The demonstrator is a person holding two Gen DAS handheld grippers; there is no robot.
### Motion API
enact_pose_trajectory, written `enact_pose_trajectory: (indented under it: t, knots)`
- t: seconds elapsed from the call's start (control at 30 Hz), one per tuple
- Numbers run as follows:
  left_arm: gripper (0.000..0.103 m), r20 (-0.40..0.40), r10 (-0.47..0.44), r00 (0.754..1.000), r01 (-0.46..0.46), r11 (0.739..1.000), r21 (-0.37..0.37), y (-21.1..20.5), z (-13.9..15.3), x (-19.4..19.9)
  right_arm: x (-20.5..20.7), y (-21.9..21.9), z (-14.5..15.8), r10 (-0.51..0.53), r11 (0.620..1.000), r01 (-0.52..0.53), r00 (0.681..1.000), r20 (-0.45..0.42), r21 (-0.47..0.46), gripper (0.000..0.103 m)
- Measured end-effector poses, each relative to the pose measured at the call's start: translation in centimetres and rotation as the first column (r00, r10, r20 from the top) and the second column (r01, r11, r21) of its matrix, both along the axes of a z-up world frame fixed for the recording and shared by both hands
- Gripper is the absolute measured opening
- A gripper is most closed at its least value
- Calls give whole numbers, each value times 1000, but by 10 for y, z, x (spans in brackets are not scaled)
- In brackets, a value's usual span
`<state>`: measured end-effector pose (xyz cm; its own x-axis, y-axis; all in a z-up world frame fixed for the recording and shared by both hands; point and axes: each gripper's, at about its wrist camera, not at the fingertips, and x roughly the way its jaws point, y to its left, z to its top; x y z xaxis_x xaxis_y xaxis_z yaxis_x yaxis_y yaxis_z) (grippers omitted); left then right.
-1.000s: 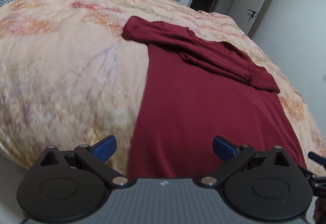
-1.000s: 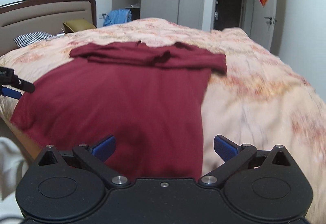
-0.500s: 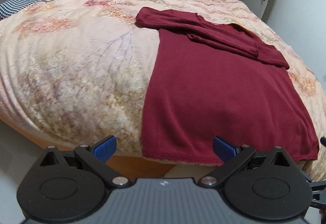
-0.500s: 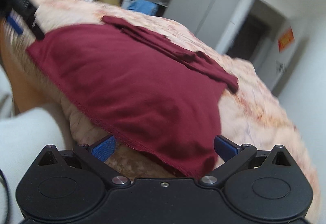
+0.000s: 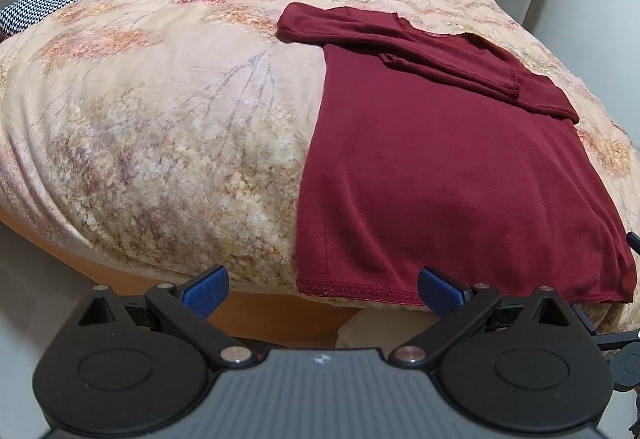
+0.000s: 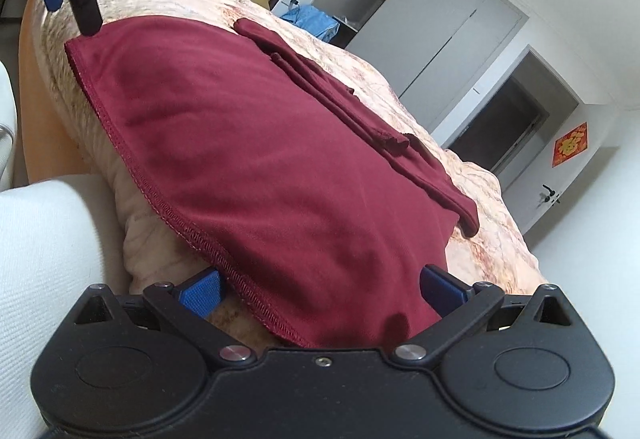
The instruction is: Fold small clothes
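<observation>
Gaping wide – right claw (image 6: 320,289) straddling maroon shirt (image 6: 248,159) hem, left claw (image 5: 322,289) released, empty.

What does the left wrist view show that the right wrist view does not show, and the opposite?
Only the left wrist view shows the shirt's left hem corner between the open left hand-held gripper fingers.

Only the right wrist view shows the right hem corner between the open right hand-held gripper fingers.

Both show the maroon shirt with sleeves folded in, on the floral bed cover.
</observation>
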<state>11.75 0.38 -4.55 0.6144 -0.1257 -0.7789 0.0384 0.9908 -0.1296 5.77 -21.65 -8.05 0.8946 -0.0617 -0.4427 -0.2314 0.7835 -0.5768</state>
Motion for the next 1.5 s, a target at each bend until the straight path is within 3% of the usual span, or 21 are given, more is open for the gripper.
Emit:
enact_pose_trajectory:
  t: [0.17,0.33,0.4,0.6,0.73,0.83,0.9,1.07,1.33,1.5]
  knots:
    - [103,-21,3,1000,-3,1000,-2,1,-7,3,-8,0,1,95,995,-94,995,-16,36,102]
    - [103,-28,9,1000,-10,1000,-8,2,-14,6,-2,4,-11,139,987,-143,988,-65,-70,102]
    - [103,-27,12,1000,-13,1000,-11,3,-15,6,2,4,-13,141,983,-146,989,-46,-113,102]
    - [103,30,10,999,-10,1000,-22,5,-7,0,5,1,9,167,979,-157,983,70,-130,98]
    - [103,123,-22,992,26,999,-28,4,3,-12,5,-6,32,199,979,-193,971,131,-61,90]
    - [103,199,-60,978,64,998,-15,1,10,-24,9,-11,48,223,974,-225,966,134,-1,69]
    - [103,250,-95,964,97,995,2,-3,13,-33,13,-15,57,227,970,-235,967,117,58,47]
    - [103,356,-198,913,177,980,92,-24,10,-52,27,-14,77,212,953,-224,974,81,205,18]
    - [103,377,-313,871,237,943,235,-74,-8,-51,37,-18,93,162,914,-172,985,59,368,18]
    - [103,386,-317,866,171,914,368,-101,-22,-37,41,-25,99,144,890,-150,989,46,431,18]
